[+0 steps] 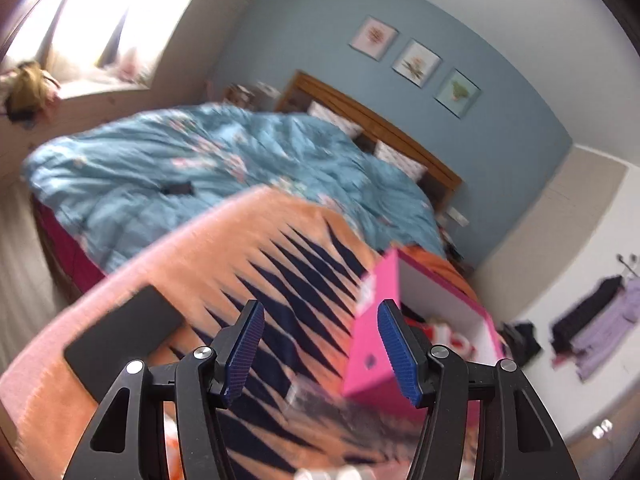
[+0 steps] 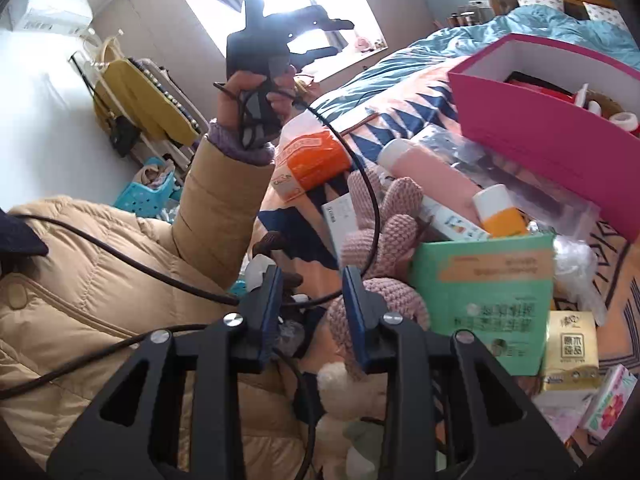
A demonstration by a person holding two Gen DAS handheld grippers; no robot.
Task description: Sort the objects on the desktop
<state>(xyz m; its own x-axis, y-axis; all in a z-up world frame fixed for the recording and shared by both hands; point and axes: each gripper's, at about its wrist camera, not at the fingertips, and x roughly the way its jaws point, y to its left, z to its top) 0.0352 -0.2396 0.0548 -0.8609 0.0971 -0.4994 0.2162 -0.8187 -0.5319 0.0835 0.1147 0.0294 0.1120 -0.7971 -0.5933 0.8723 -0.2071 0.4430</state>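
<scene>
The right gripper (image 2: 314, 312) is closest to us, low in the right wrist view. Its two blue pads have a gap between them, and a black cable runs through that gap. I cannot tell if the pads squeeze anything. A pink knitted toy (image 2: 380, 224) lies just behind the right pad, at about 1 o'clock from it. A green packet (image 2: 484, 292) leans beside the toy at 3 o'clock. A small gold tea packet (image 2: 572, 346) sits at 4 o'clock, touching the green packet's lower corner. Farther back, at 1 o'clock, there is a pink tube (image 2: 428, 172) and a little bottle with an orange band (image 2: 500, 212). An orange pouch (image 2: 312, 160) lies at 12 o'clock. The big pink box (image 2: 532, 140) stands at 2 o'clock, open on top, with small things inside.

Up at 11 o'clock, a hand (image 2: 256, 96) in a tan sleeve holds the left gripper (image 2: 328, 36) high in the air.

In the left wrist view, the left gripper (image 1: 322, 352) has its blue pads spread apart with nothing between them. The pink box (image 1: 374, 332) is just past its right pad at 1 o'clock. A flat black thing (image 1: 124, 336) lies at 10 o'clock on the orange and blue patterned blanket (image 1: 248, 240). The bed with a blue quilt (image 1: 200, 160) is far behind
</scene>
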